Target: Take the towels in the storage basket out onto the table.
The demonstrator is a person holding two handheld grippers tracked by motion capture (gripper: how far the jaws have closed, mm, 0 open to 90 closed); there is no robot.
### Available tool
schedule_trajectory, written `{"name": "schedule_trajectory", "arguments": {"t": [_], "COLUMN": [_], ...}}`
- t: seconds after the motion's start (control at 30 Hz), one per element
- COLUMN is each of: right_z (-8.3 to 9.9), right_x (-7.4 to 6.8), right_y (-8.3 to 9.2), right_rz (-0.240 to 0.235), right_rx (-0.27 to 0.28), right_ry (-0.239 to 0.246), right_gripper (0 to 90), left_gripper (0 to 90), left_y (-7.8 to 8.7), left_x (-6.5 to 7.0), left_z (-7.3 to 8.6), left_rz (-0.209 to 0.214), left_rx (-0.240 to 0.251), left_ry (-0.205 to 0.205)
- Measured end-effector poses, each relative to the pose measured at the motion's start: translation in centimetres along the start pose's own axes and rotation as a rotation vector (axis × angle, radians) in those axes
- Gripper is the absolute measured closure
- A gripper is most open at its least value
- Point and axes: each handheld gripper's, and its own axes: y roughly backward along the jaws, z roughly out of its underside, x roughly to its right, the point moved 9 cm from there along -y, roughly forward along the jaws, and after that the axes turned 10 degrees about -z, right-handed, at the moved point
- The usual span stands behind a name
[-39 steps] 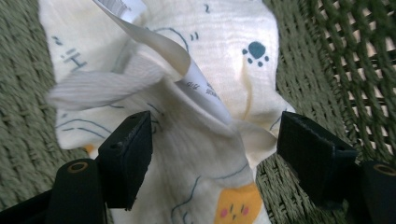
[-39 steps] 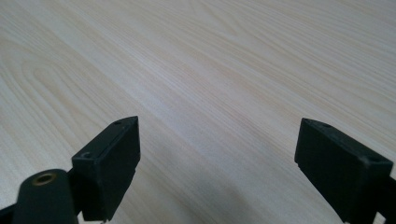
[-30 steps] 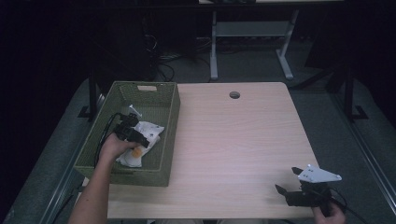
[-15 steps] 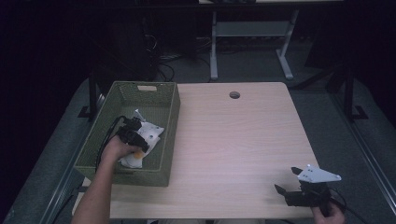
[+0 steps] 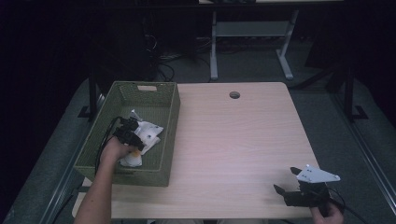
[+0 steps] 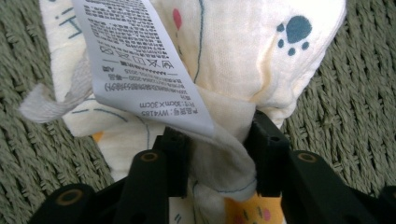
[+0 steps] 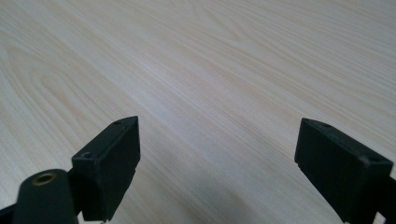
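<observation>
Our left claw (image 6: 212, 154) has just been closing, and its jaws now pinch a bunched fold of the printed cloth (image 6: 243, 60), with the white care label (image 6: 140, 60) draped over the left jaw. We see the cloth (image 5: 147, 135) lying on the floor of the green woven basket (image 5: 170, 116) at the left of the table (image 5: 233, 140), and our left claw (image 5: 130, 135) sits right on top of it. The cloth runs away from the jaws toward the basket's far side, so the lift is straight up, we judge. Our right claw (image 5: 288, 181) rests at the near right edge, jaws wide apart and empty over bare wood, well apart from the basket.
</observation>
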Motion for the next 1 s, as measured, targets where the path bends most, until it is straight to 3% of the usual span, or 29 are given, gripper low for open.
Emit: {"name": "schedule_trajectory", "arguments": {"t": [0.23,0.4,0.57,0.63,0.83,1.0], "right_z": [0.0,0.0,0.0,-0.1,-0.1,-0.1], "right_x": [-0.2,-0.2,0.0,0.0,-0.2,-0.1], "right_y": [-0.3,-0.2,-0.1,-0.1,-0.2,0.0], "right_rz": [-0.007,-0.006,-0.003,-0.001,-0.001,0.004], "right_rx": [-0.009,-0.003,-0.001,0.005,-0.001,0.004], "right_ry": [0.003,0.006,-0.003,0.005,0.003,0.005], "right_gripper": [13.9,13.9,13.9,13.9,13.9,13.9], "left_gripper": [71.7,72.9,73.0,73.0,73.0,73.0], "left_y": [0.2,0.8,2.2,2.8,5.4,7.3], "left_x": [0.1,0.0,-0.4,-0.6,-1.2,-1.6], "left_z": [0.0,0.0,0.2,0.3,0.3,0.6], "left_rz": [0.020,0.043,0.067,0.093,0.210,0.294], "left_rx": [-0.006,0.021,0.062,0.082,0.201,0.290], "left_ry": [0.013,0.004,0.031,0.043,0.134,0.185]}}
